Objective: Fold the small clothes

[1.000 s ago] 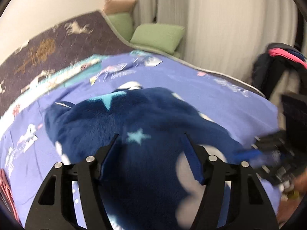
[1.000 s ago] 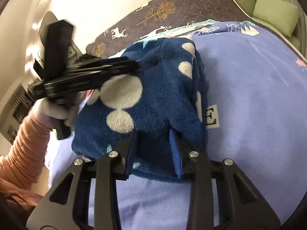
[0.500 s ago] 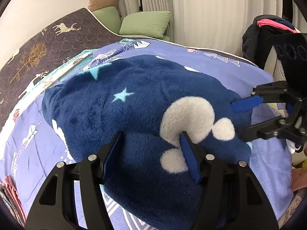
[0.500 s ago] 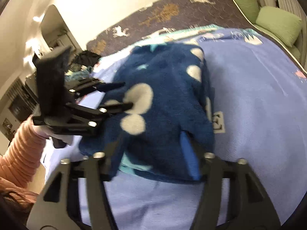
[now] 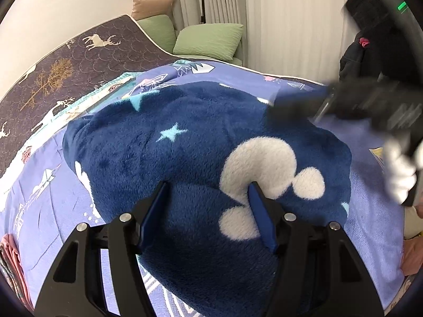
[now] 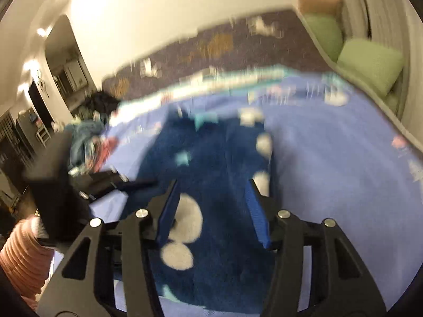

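A navy fleece garment (image 5: 185, 158) with white spots and pale stars lies folded on the blue bedspread (image 5: 47, 206). My left gripper (image 5: 207, 192) rests low over its near part. Its fingers are apart, with fleece bulging between them, not pinched. In the blurred right wrist view my right gripper (image 6: 211, 187) hangs above the same garment (image 6: 219, 158). Its jaws are closing with nothing held between them. The right gripper (image 5: 288, 105) shows blurred over the garment's far right edge, held by a white-gloved hand (image 5: 399, 177). The left gripper (image 6: 127, 182) appears at the garment's left side.
Green cushions (image 5: 208, 39) and a tan one (image 5: 153, 4) lie at the bed's far end by the curtains. A dark mat with deer prints (image 5: 66, 66) borders the bedspread. Loose clothes (image 6: 87, 137) are heaped at one side, and dark clothing (image 5: 354, 60) hangs at the other.
My right gripper let go of the garment's near edge, opened and rose away from it. My left gripper came down onto the fleece, which now lies flatter.
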`<action>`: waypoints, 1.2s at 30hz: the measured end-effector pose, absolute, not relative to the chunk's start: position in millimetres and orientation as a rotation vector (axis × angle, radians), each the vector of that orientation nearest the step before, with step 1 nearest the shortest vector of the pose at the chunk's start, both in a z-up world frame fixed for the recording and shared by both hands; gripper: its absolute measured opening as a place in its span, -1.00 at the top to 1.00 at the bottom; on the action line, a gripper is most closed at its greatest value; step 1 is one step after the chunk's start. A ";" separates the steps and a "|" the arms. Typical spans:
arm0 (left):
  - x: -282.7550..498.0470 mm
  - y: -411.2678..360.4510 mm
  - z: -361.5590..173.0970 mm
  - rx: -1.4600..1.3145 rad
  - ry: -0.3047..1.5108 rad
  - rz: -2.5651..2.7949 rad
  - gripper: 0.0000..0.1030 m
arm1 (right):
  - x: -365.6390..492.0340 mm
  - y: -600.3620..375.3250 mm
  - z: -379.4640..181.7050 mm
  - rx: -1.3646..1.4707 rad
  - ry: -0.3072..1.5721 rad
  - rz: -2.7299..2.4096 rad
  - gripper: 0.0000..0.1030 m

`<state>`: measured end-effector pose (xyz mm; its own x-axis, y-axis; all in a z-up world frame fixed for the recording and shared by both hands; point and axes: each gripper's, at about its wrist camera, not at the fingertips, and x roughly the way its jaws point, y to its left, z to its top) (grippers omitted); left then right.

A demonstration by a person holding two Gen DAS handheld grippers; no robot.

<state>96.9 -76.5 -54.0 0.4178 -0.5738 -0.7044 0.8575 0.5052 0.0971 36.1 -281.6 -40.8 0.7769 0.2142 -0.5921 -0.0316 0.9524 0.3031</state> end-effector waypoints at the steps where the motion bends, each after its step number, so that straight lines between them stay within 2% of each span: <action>1: 95.8 -76.2 -54.7 0.489 0.660 -0.944 -0.23 | 44.4 -280.8 -56.0 0.280 0.722 0.119 -0.02; 3: 94.2 -78.5 -56.0 0.499 0.650 -0.939 -0.23 | 47.2 -280.7 -74.9 0.230 0.696 0.120 -0.02; 10: 95.2 -76.3 -53.4 0.469 0.643 -0.952 -0.24 | 50.0 -280.0 -69.1 0.210 0.756 0.106 -0.04; 14: 91.3 -71.8 -32.0 0.477 0.615 -0.931 -0.21 | 51.7 -274.7 -44.3 0.175 0.775 0.060 0.00; 17: 99.7 -61.8 -2.0 0.427 0.541 -0.922 -0.17 | 54.2 -271.3 -10.2 0.131 0.699 0.060 0.01; 20: 128.9 -57.6 17.7 0.386 0.514 -0.858 -0.16 | 66.7 -269.2 15.8 0.120 0.644 0.066 0.01; 23: 175.0 -58.6 14.8 0.314 0.568 -0.815 -0.07 | 92.9 -269.6 26.4 0.179 0.615 0.096 0.01; 26: 224.6 -70.7 -28.3 0.309 0.726 -0.743 -0.06 | 123.3 -268.9 7.3 0.215 0.668 0.098 0.01; 27: 237.3 -75.0 -52.4 0.320 0.774 -0.731 -0.07 | 143.9 -267.4 -20.1 0.183 0.754 0.053 0.03; 29: 238.1 -74.2 -71.4 0.261 0.743 -0.760 -0.10 | 170.4 -271.6 -74.8 0.187 0.898 0.032 0.05; 36: 232.4 -81.3 -64.6 0.310 0.741 -0.726 -0.08 | 162.9 -273.9 -65.7 0.195 0.869 0.035 0.03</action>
<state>232.4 -81.3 -64.6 0.5124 -0.4884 -0.7064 0.6963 0.7177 0.0089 162.9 -273.9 -65.7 0.6460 0.1102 -0.7554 0.0485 0.9816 0.1848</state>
